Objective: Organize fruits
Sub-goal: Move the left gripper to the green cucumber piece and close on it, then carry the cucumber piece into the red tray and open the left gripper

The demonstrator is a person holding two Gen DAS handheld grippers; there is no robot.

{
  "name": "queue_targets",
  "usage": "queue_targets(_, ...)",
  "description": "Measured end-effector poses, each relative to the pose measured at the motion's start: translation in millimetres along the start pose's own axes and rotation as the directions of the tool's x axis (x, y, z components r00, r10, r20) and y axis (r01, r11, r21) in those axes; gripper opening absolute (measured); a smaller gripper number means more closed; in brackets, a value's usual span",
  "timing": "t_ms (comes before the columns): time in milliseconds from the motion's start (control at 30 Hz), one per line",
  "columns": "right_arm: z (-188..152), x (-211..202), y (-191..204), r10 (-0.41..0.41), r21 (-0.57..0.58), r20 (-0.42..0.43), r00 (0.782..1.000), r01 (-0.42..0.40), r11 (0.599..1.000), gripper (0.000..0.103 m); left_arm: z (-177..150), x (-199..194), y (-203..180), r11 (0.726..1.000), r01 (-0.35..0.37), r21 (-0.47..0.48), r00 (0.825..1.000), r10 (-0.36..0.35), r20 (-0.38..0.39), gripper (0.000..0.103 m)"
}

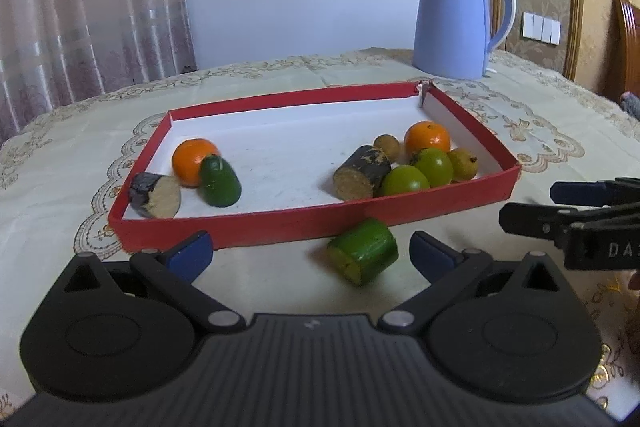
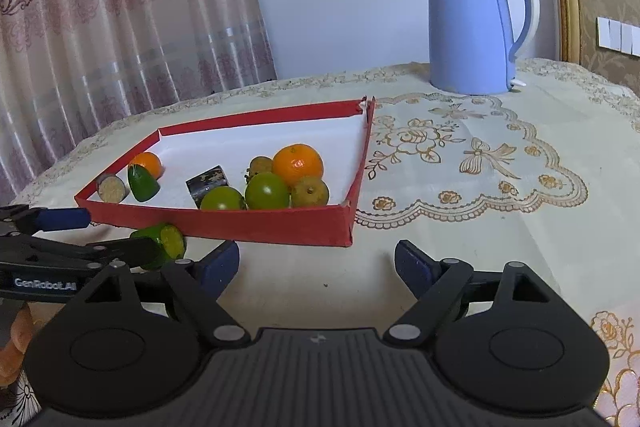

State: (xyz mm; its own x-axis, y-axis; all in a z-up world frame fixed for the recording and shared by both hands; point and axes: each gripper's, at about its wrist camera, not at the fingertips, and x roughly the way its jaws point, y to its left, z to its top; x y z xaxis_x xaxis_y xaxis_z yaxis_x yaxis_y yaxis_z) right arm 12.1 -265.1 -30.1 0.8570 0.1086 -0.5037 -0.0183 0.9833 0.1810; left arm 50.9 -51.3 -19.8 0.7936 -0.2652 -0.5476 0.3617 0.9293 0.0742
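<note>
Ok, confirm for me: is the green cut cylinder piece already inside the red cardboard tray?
No, the green cut cylinder piece lies on the tablecloth just outside the red cardboard tray, against its near wall.

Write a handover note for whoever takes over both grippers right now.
Left gripper: open, empty, facing the green cut fruit piece on the tablecloth before the red cardboard tray.
Right gripper: open, empty, before the tray's right corner.
Done: two oranges, green fruits, brownish fruits, dark cut pieces lie in the tray.
Left: that green piece still lies outside.
</note>
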Motion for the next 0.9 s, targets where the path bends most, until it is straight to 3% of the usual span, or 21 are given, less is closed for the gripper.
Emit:
queue_targets(233,0.4,1.6,-0.5,-0.002,0.004,-0.013,1.000,0.002,1.000,0.085,1.5,16.0,-3.3,1.000,0.011,0.014,0.999,-0.011,-0.038,0.102)
queue_targets(300,0.3,2.5,-0.8,-0.005,0.007,-0.019,1.000,0.005,1.000,0.086,1.4,18.5,-1.9,1.000,0.019,0.010,0.999,-0.018,-0.047,0.088)
queue_targets(433,0.0,3.2,-1.5,-0.008,0.014,-0.025,1.000,0.009,1.000,0.086,-0.3,21.9,-0.1,0.997,0.078,-0.010,0.994,-0.078,-0.073,0.072)
queue_targets(500,0.1,4.0,-2.2,-0.009,0.019,-0.030,1.000,0.009,1.000,0.086,-1.2,19.3,-2.4,0.994,0.110,-0.005,0.992,-0.110,-0.068,0.055)
queue_targets(600,0.3,6.1,-3.3,-0.011,0.025,-0.042,0.999,0.012,1.000,0.086,-2.5,16.0,-7.2,0.989,0.144,0.020,0.988,-0.142,-0.060,0.039)
queue_targets(900,0.6,7.4,-4.6,-0.011,0.031,-0.051,0.999,0.012,0.999,0.086,-3.3,4.3,-10.4,0.993,0.104,0.049,0.994,-0.104,-0.015,0.037)
